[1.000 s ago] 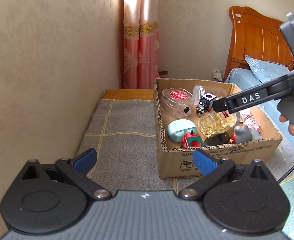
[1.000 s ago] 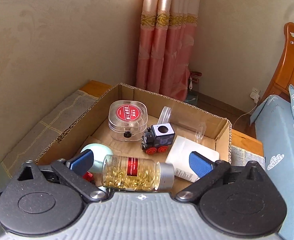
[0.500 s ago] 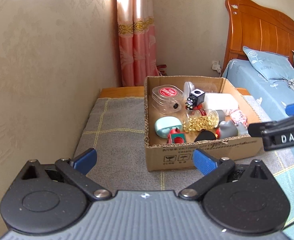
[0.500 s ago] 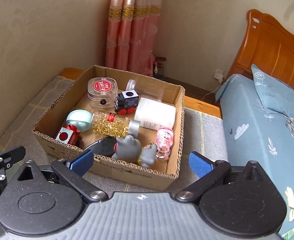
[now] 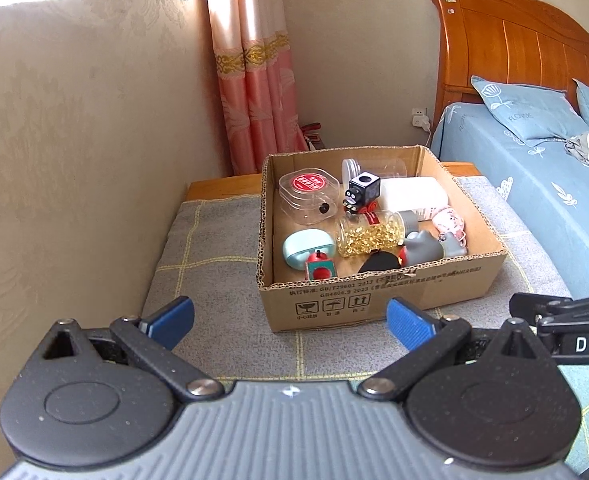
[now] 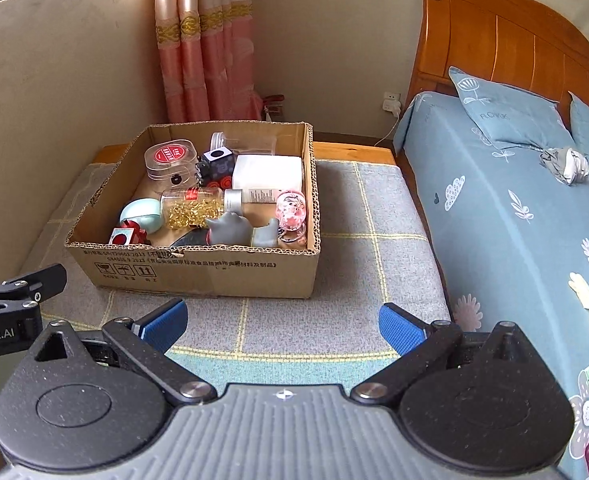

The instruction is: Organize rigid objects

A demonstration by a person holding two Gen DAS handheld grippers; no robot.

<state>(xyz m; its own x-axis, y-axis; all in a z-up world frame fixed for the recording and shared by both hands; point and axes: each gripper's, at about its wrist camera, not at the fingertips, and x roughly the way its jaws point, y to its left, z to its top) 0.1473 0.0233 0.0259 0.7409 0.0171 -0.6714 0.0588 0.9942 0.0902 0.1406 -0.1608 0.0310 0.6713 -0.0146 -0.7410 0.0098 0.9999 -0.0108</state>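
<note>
L tongs (image 5: pixel 290 318) & R tongs (image 6: pixel 281 322) agape, empty

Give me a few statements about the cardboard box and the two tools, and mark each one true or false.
1. The open brown cardboard box sits on the grey checked mat. True.
2. The right tool grips the clear bottle of golden capsules. False: its jaws are open and empty, and the bottle lies in the box.
3. The black toy train with red wheels is inside the box. True.
4. The left tool is shut. False: its blue fingers stand wide apart.
5. The round clear container with a red label lies on the blue bedspread. False: it is in the box.
</note>
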